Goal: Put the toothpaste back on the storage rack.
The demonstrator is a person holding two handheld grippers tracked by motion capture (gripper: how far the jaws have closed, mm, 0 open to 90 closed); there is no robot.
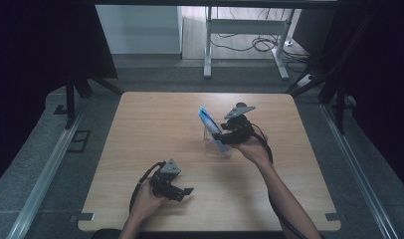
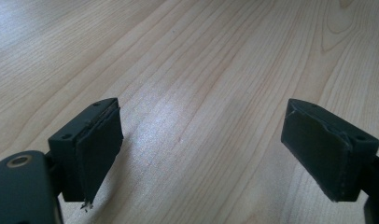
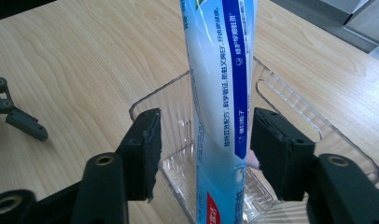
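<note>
A blue and white toothpaste tube stands tilted in a clear plastic holder right of the table's middle. In the right gripper view the tube rises between the jaws of my right gripper. A gap shows on each side, so the pads do not press on it, and the holder lies under and behind it. From the high view, my right gripper sits just right of the tube. My left gripper rests near the front edge. Its jaws are wide apart over bare wood.
The wooden table is bounded by dark curtains left and right. Beyond its far edge are a grey floor, a white desk frame and cables. Part of my left gripper appears at the left of the right gripper view.
</note>
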